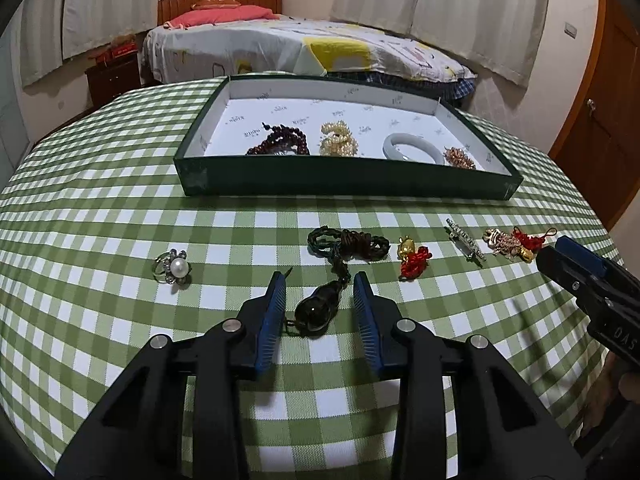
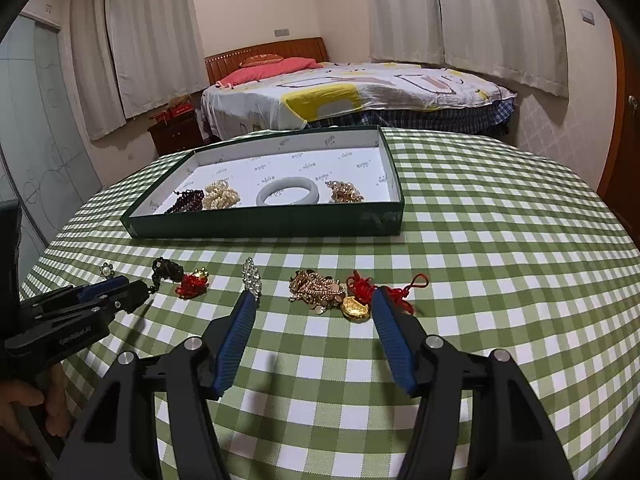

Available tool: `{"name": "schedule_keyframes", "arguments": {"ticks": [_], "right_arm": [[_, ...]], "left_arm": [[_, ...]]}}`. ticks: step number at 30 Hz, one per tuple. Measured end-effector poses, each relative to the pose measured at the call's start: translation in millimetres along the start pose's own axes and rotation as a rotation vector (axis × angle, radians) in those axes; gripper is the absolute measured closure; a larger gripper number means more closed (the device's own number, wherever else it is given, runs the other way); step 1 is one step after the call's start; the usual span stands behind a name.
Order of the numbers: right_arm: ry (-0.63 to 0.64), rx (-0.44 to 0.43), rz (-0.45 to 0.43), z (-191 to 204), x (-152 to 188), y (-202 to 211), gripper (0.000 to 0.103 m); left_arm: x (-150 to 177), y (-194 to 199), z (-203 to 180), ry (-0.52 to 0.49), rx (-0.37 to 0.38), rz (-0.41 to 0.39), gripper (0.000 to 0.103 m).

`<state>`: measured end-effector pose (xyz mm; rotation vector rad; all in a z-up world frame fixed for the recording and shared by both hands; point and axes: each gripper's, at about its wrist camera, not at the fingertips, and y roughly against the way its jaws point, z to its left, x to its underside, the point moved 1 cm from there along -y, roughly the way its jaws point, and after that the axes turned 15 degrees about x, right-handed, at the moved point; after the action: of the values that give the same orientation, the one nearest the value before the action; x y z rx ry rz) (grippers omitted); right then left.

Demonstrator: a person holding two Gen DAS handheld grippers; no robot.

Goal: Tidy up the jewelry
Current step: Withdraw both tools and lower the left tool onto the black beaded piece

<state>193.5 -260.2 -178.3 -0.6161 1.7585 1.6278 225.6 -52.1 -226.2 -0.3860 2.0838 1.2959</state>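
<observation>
left wrist view: the left gripper (image 1: 320, 280) stands part open astride the dark pendant (image 1: 316, 309), pads clear of it, just nearer than the green tray (image 1: 348, 182); the right gripper (image 2: 314, 300) gapes around the gold chain heap (image 2: 316, 289), gripping nothing

The left gripper (image 1: 320, 280) hangs low over the green-and-white checked tablecloth (image 1: 120, 208), its blue-padded jaws apart on either side of a dark gourd-shaped pendant on a braided dark cord (image 1: 316, 308), the pads not touching it. To the left lies a silver flower ring with a white pearl (image 1: 173, 267). Beyond stands a shallow dark green box with a white lining (image 1: 344, 182), holding a pale grey bangle (image 1: 412, 147).
</observation>
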Motion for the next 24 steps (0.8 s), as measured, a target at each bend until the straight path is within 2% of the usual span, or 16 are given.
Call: {"name": "schedule_keyframes", "arguments": {"ticks": [5, 10, 16, 24], "right_arm": [[0.010, -0.006, 0.003, 5, 0, -1, 0.044], [0.025, -0.007, 0.010, 10, -2, -4, 0.044], [0.046, -0.013, 0.033, 15, -3, -9, 0.051], [0.068, -0.039, 0.070, 26, -3, -16, 0.055]], "left_arm": [[0, -2, 1, -0.003, 0.019, 0.011, 0.083], [0, 0, 2, 0.004, 0.029, -0.002, 0.083], [2, 9, 4, 0.004, 0.018, -0.029, 0.083], [-3, 24, 12, 0.029, 0.007, -0.075, 0.083]]}}
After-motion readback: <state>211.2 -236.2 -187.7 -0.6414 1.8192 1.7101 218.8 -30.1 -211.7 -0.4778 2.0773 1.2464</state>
